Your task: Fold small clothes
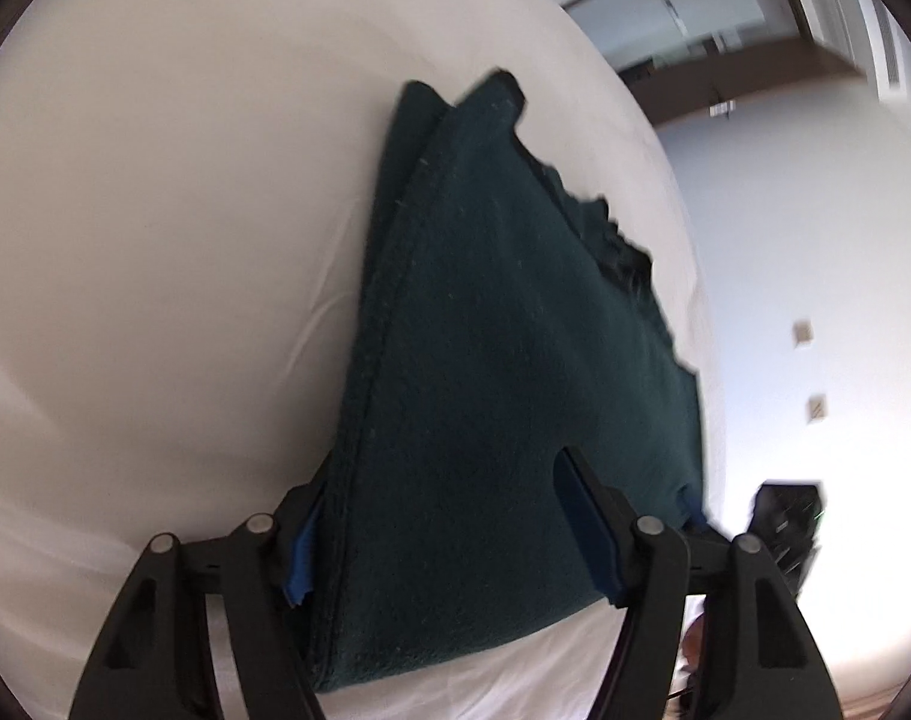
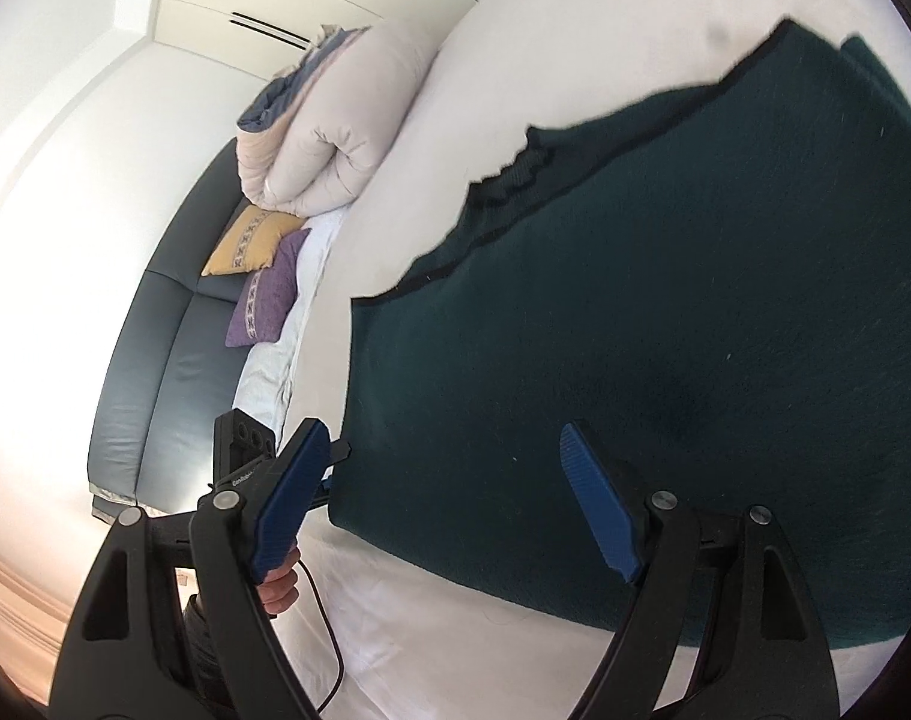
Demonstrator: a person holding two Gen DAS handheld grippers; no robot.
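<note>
Evidently, we had the dark green garment lying folded on the white bedsheet, in at least two layers, with a stitched edge running away from the left gripper.

Left gripper: the jaws stood fairly wide. The near corner of the garment lay between them, and its edge lay against the left pad. We could not tell whether the pads pressed on the cloth. We judged that this corner position served to steady or release the fold.

Right gripper: the jaws stood wide and held nothing. The garment's near edge ran between them; the right-hand finger sat over the cloth, and the left-hand finger sat beyond its side edge, over the sheet. We judged this a released stance after laying the fold down.

Beyond the left-hand finger of the right gripper we saw a hand on the other tool.

Surface: a soft white bed. Room: a rolled duvet, a yellow cushion and a purple cushion lay against a dark padded headboard, past the garment's far edge.
</note>
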